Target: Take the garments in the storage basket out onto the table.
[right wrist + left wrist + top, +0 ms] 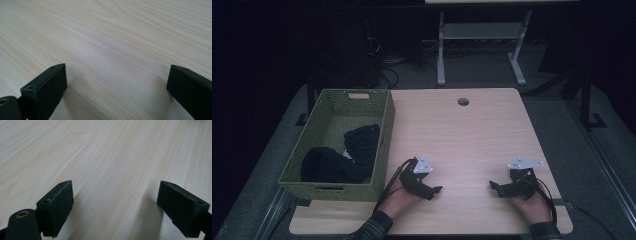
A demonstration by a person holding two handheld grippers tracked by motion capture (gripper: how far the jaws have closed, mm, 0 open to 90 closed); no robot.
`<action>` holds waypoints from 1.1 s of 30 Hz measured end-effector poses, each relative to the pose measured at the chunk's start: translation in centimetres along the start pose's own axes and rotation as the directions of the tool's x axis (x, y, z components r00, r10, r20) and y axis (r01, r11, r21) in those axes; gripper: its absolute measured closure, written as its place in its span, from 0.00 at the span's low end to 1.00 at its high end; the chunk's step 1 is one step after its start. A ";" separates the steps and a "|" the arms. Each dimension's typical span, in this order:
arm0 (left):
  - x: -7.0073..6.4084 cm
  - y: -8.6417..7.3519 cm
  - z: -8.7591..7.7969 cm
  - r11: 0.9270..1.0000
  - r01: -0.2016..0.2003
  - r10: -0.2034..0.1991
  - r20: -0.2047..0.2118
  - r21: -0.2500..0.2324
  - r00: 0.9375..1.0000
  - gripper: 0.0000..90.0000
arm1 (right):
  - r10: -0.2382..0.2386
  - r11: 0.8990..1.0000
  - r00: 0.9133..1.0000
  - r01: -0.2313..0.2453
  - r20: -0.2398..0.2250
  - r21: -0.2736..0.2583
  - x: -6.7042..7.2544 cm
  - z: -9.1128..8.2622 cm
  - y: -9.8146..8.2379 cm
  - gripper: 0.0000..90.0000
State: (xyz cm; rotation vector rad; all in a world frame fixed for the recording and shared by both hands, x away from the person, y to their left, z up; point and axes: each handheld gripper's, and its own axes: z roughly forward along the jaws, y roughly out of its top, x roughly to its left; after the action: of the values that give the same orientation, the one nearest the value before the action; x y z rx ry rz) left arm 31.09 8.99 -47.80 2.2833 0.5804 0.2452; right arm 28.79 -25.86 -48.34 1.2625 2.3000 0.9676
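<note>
You have two grippers on the bench (472, 130), one in each hand. Your left gripper (434, 190) sits low near the front edge, just right of the basket (384, 145); your right gripper (493, 185) rests well apart from it, toward the right side, its tips pointing back at the left one. Each carries one grey three-cornered plate on top and one trailing black cable.

Left gripper view: two black fingers (56, 207), blocky and wedge-tipped with matte pads, spread wide, and between them nothing but pale wood. Right gripper view: same story, two black fingers (47, 88) standing wide apart over bare grain, holding nothing.

The bench is light wood with long, straight grain, rounded corners and one round cable hole (463, 101) near its far edge.

One basket stands on the left part of the bench, its left side overhanging the edge. It is rectangular, olive-green, woven, with a slot handle in each short wall. Inside lie two dark cloth bundles, soft and crumpled: one (328, 165) at the near end, one (362, 140) behind it toward the middle, the two touching. A small pale scrap shows between them; I cannot tell what it is.

The cloth nearest your left gripper is apart from it, with the basket wall between them.
</note>
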 end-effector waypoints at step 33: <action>0.1 0.8 -2.3 0.998 0.068 -0.068 -0.006 0.016 0.998 0.15 | 0.001 1.000 1.000 -0.001 -0.007 0.003 0.0 0.1 0.1 0.03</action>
State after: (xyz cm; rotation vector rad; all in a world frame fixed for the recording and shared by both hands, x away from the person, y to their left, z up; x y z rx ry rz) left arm 30.71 9.99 -45.59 2.2743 0.6636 0.2139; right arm 28.92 -25.81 -48.32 1.2638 2.3072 0.9712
